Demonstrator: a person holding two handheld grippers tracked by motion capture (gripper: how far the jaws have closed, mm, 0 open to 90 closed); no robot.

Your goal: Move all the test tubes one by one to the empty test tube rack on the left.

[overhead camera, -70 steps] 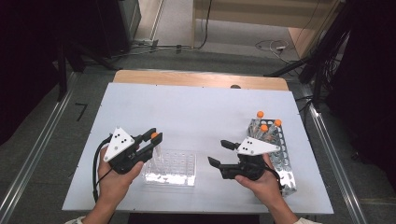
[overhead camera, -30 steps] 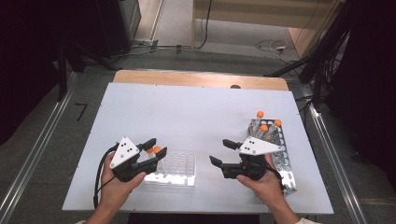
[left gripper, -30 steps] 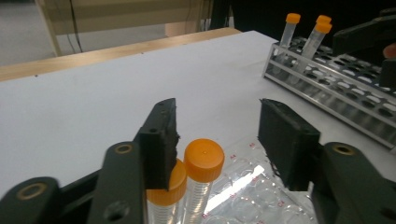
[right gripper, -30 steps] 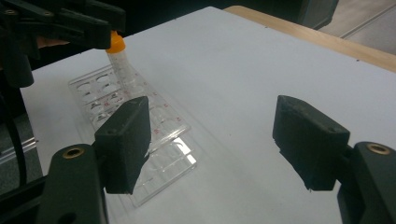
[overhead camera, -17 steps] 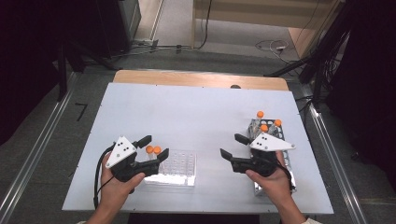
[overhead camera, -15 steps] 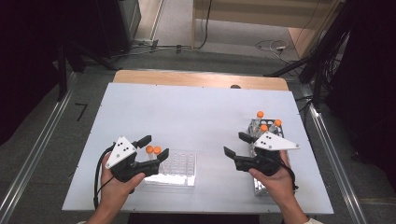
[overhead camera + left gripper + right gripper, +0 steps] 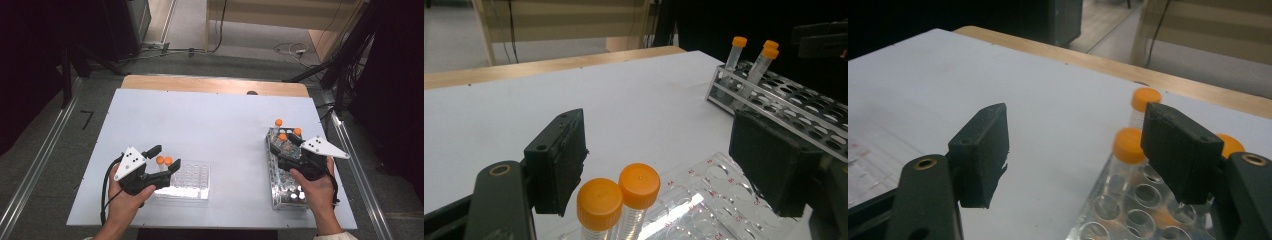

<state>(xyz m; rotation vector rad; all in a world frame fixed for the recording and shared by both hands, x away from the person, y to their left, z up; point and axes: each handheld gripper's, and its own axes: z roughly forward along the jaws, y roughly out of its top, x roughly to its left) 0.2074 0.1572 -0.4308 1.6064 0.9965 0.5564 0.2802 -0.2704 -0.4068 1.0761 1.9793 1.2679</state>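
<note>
Since the earlier frame, the right tongs were carried rightward over the metal rack at the lower right of the high view, jaws held wide and empty. The left tongs had just been opened; two orange-capped tubes were seen standing between the wide jaws, untouched, in the clear tray at lower left of the counter.
</note>
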